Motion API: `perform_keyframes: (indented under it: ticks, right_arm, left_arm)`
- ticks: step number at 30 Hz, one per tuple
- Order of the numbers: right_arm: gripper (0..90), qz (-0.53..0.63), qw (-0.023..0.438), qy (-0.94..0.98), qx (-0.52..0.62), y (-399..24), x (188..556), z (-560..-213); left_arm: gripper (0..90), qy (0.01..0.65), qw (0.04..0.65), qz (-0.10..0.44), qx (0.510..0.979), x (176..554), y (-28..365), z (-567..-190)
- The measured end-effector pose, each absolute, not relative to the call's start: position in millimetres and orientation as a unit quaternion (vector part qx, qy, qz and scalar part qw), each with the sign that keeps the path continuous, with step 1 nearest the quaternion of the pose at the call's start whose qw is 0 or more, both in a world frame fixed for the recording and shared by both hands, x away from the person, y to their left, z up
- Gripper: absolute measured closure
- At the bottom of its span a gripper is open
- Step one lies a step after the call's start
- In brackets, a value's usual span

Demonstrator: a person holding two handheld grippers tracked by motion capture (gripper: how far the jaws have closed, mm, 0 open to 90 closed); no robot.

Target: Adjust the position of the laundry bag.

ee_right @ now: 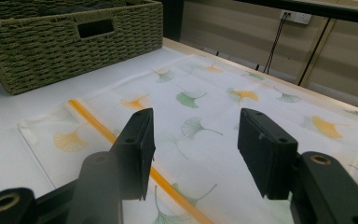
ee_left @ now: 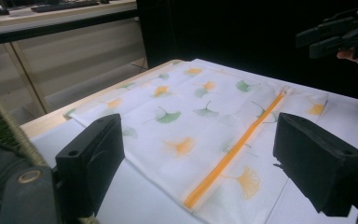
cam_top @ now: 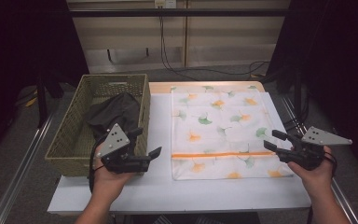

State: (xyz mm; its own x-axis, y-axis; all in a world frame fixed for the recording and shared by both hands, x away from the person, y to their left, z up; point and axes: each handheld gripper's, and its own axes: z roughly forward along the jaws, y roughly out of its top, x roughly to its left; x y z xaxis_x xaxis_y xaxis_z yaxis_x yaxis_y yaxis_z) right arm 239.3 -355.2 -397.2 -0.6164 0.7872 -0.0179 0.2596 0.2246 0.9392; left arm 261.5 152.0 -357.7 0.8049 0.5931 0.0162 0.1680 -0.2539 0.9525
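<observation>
Left gripper: held in the person's left hand at the near left of the table, just in front of the basket's near right corner; its jaws stand apart with nothing between them, pointing toward the cloth.
Right gripper: held in the right hand at the near right edge of the table, beside the cloth's near right corner; jaws apart and empty (the right gripper view shows the cloth's pattern in the gap between them).
Cloth: a white sheet printed with green and orange ginkgo leaves, lying flat and spread on the table's middle and right, its far edge near the table's far rim.
Orange stripe: runs straight across the cloth close to its near edge.
Basket: woven, olive-green, rectangular, standing on the left part of the table, apart from the cloth.
Dark garment: bunched inside the basket, toward its right wall.
Table: white top, with a bare strip between basket and cloth.
</observation>
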Motion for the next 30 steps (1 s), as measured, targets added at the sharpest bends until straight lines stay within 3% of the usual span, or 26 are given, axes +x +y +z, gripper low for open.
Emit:
perform_keyframes:
  ticks: [11, 16, 30]
  right_arm:
    - [46.7, 0.517, 0.259, 0.734, 0.357, -361, 236, -398]
    - [46.7, 0.524, 0.264, 0.731, 0.349, -362, 236, -399]
    - [41.3, 0.513, 0.262, 0.736, 0.357, -360, 236, -402]
  left_arm:
    - [16.0, 0.229, 0.572, 0.162, 0.771, 269, 128, -357]
    - [15.0, 0.209, 0.569, 0.174, 0.776, 263, 108, -363]
    - [18.7, 0.239, 0.502, 0.106, 0.825, 273, 83, -405]
